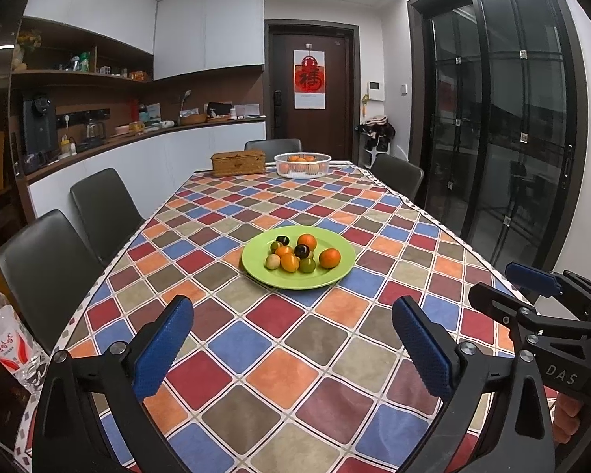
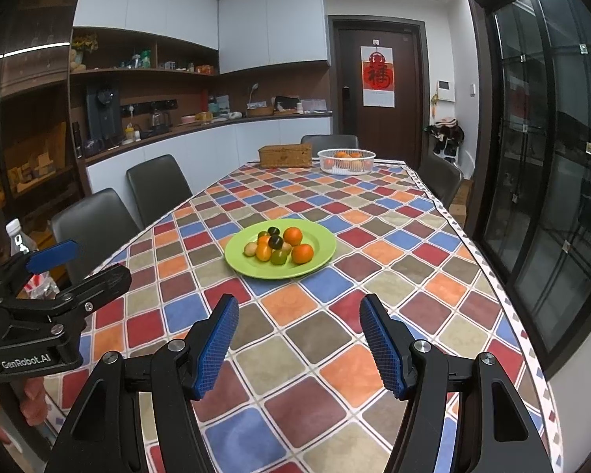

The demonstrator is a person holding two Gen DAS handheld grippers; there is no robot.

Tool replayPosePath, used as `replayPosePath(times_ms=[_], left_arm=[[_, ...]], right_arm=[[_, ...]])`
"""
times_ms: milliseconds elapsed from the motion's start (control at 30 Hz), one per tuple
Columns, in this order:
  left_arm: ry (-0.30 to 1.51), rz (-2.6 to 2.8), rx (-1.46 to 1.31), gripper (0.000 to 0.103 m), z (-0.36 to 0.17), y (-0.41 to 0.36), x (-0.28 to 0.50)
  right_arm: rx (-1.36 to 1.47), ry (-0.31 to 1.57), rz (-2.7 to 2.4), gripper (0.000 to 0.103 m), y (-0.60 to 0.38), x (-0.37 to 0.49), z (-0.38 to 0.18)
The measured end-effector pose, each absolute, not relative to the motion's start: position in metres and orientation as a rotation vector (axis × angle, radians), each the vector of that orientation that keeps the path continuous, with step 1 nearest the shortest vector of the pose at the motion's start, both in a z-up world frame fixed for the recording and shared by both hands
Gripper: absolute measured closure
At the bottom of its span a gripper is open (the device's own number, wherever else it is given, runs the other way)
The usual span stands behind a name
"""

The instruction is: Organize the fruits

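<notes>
The left hand-held gripper point(image 1: 291, 351) hangs closest to the lens, its blue-padded fingers point(image 1: 163, 349) spread wide with nothing between them, above the checked cloth of the table point(image 1: 256, 354). The right hand-held gripper point(image 2: 299, 347) hovers the same way, jaws wide apart and empty, short of the green plate point(image 2: 319, 254). Each tool also shows at the edge of the other's view, on the near side of the plate.

The green plate sits on the table roughly midway along its length, well beyond both sets of fingertips. On it lies a loose cluster of small fruits: two larger orange ones point(image 1: 329, 257) on the plate's right side, two dark, almost black ones point(image 1: 302, 251), smaller orange and yellow ones point(image 1: 289, 262), a green one point(image 1: 307, 265) and a pale one point(image 1: 272, 262) at the cluster's left edge. Most touch each other.

Far behind the plate, at the table's far end, stands a white basket point(image 1: 302, 165) holding more orange fruit, with a wicker box point(image 1: 238, 162) just to its left. Left of the plate, off the table's near corner, a clear plastic bottle point(image 1: 4, 339) is visible, and dark chairs point(image 1: 102, 209) line that side.
</notes>
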State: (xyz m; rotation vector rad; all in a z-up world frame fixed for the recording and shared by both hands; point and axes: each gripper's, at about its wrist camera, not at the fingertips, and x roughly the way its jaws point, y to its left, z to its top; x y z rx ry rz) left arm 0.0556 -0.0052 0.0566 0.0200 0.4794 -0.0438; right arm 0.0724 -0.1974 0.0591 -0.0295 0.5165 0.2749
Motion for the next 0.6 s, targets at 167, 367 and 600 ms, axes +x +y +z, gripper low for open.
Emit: replayPosePath(times_ms=[167, 367, 600], left_arm=[[0.480, -0.039, 0.017, 0.000, 0.0569, -0.0052, 0.0550], [0.468, -0.036, 0.015, 0.000, 0.0564, -0.0063, 0.0517], [0.474, -0.031, 0.016, 0.000, 0.0569, -0.0065, 0.0510]], right_arm=[[-0.029, 0.517, 0.276, 0.038, -0.1967, 0.0722, 0.0579], [-0.029, 0.514, 0.274, 0.038, -0.1987, 0.0712, 0.0593], [-0.029, 0.516, 0.273, 0.038, -0.1997, 0.0716, 0.0595]])
